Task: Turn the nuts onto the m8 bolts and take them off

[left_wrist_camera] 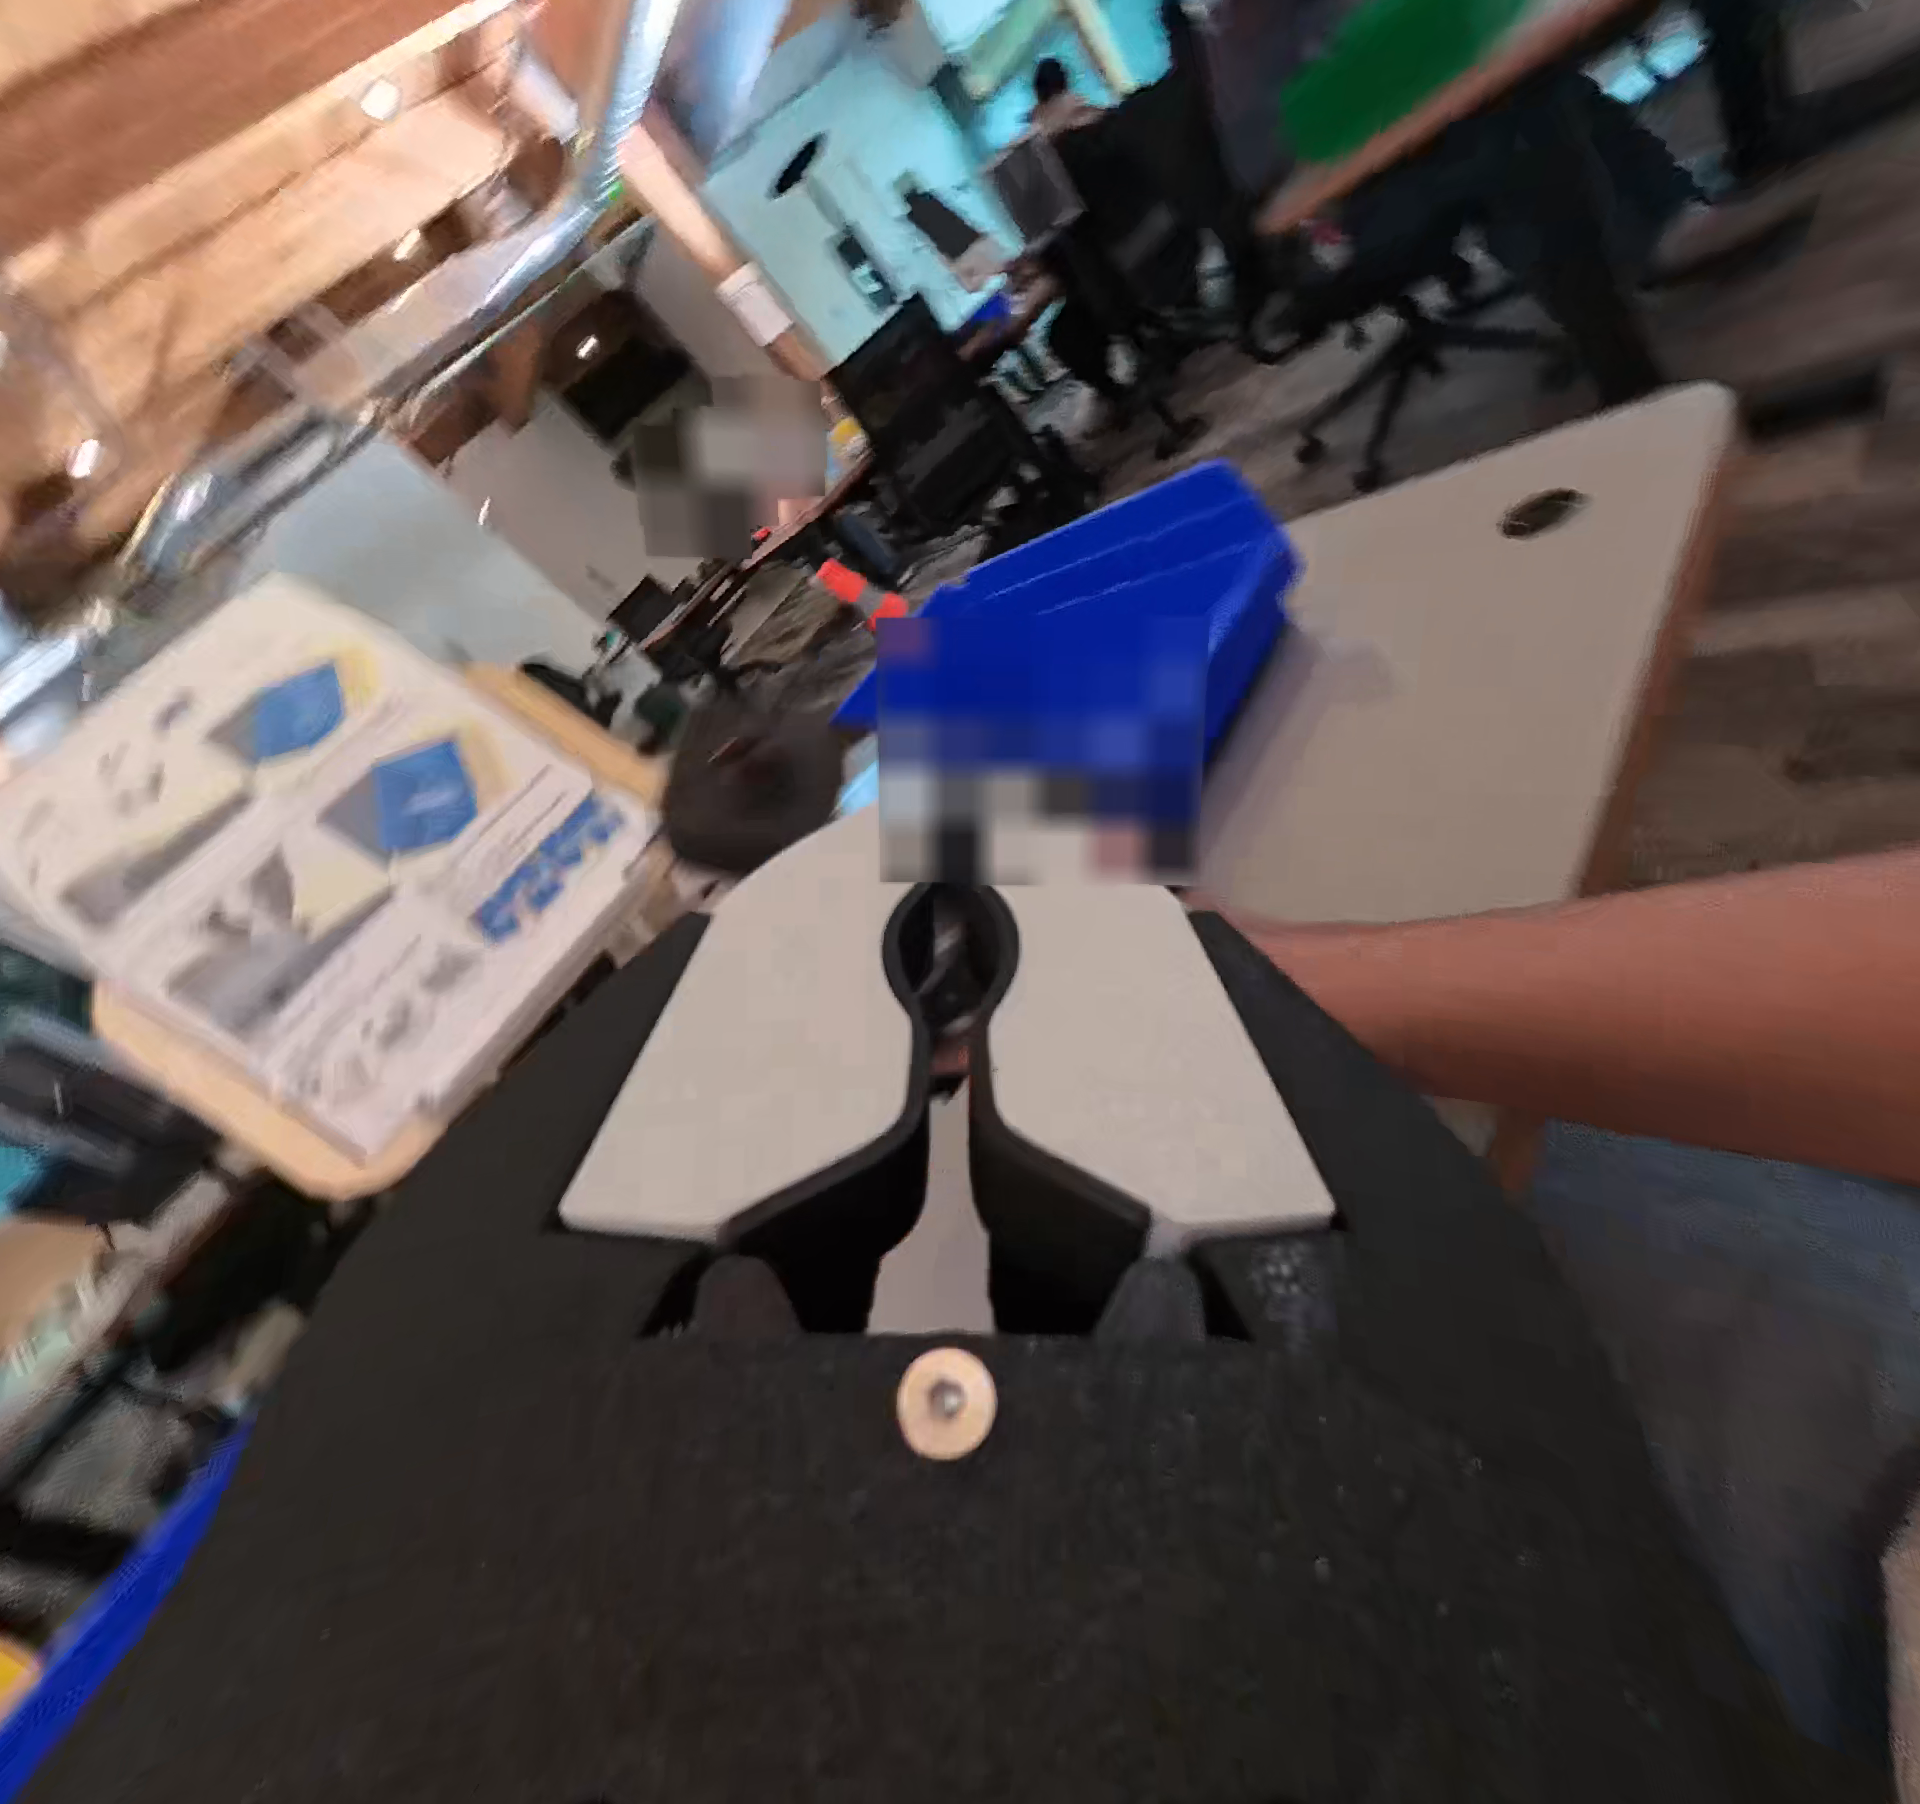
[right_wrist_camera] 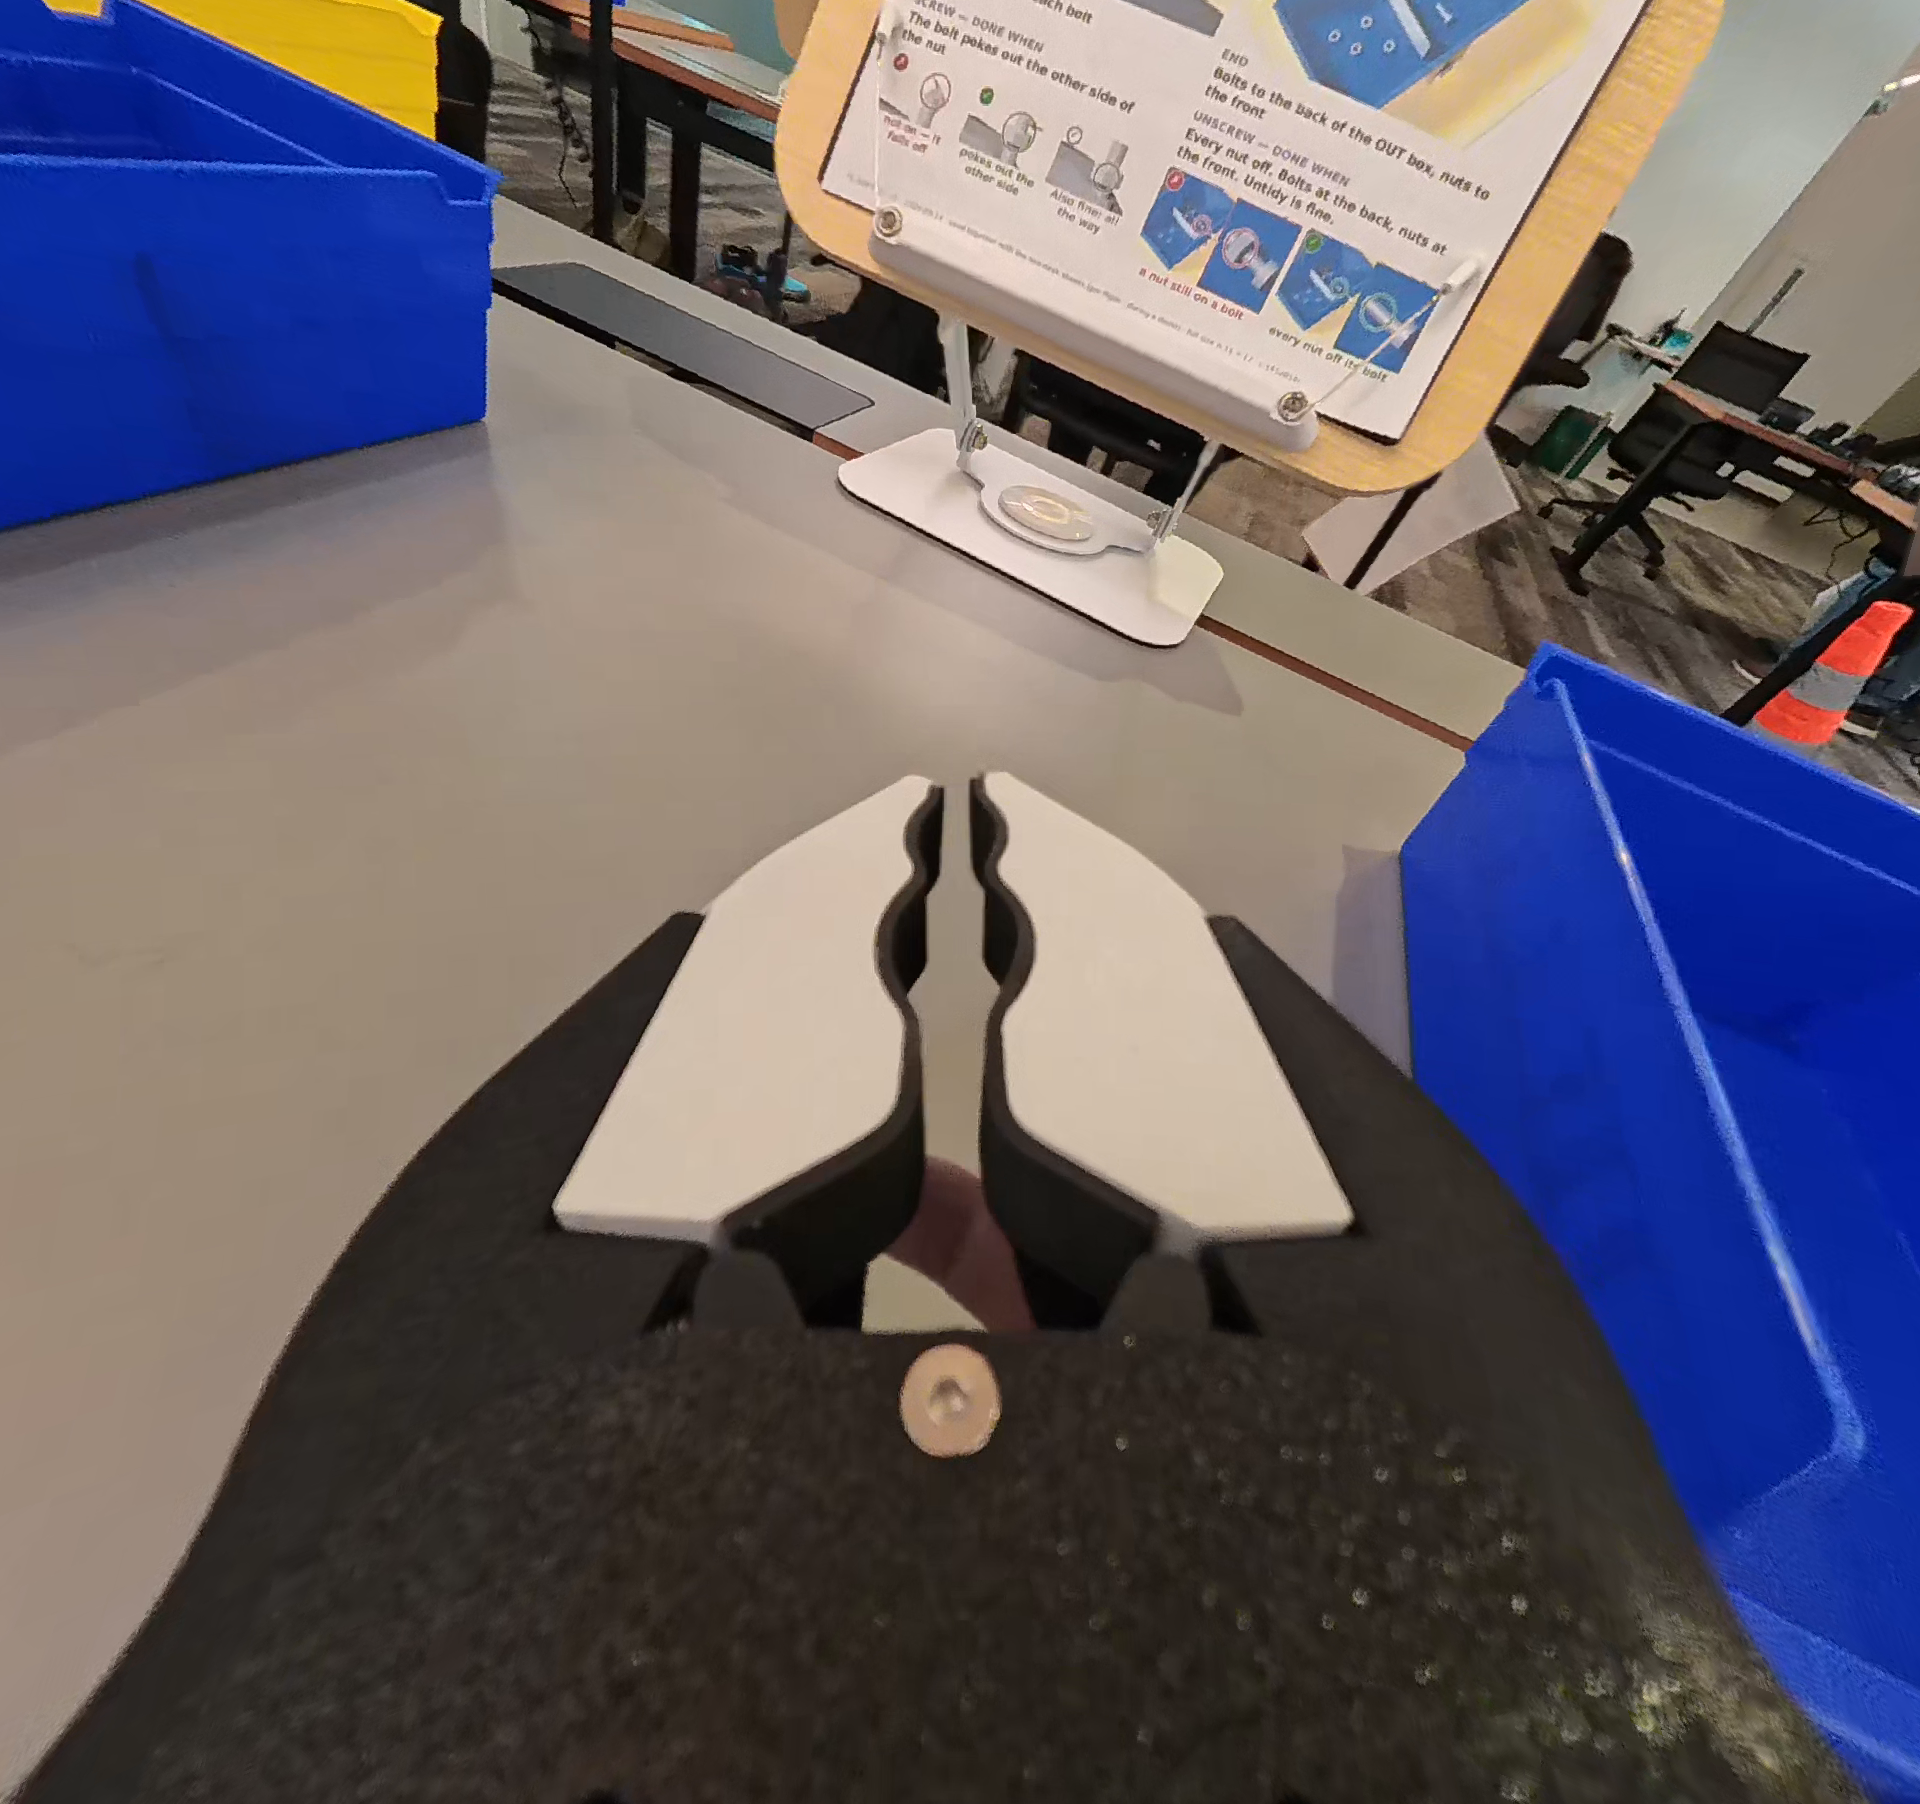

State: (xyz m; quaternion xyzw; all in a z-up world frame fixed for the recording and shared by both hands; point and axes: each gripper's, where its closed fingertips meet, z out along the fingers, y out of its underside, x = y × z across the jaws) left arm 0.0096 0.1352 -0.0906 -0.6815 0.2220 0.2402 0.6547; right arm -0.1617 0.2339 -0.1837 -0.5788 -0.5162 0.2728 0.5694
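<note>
In the left wrist view, which is blurred and tilted, my left gripper [left_wrist_camera: 951, 907] is shut on a small dark metal piece with a glint, seemingly a bolt [left_wrist_camera: 948, 959], seated in the round notch between the fingers. A mosaic patch hides the fingertips. In the right wrist view my right gripper [right_wrist_camera: 956, 790] is shut with only a thin slit between the fingers. It holds nothing and hovers over the grey table [right_wrist_camera: 520, 767]. No loose nut shows in either view.
A blue bin [right_wrist_camera: 1683, 1079] stands close on the right, and another blue bin [right_wrist_camera: 208, 300] is at far left with a yellow bin [right_wrist_camera: 260, 9] behind it. An instruction board on a white stand [right_wrist_camera: 1143, 144] stands at the table's far edge. A forearm [left_wrist_camera: 1558, 985] reaches in from the right near a blue bin [left_wrist_camera: 1122, 591]. Tip to tip, the grippers are about 20 cm apart.
</note>
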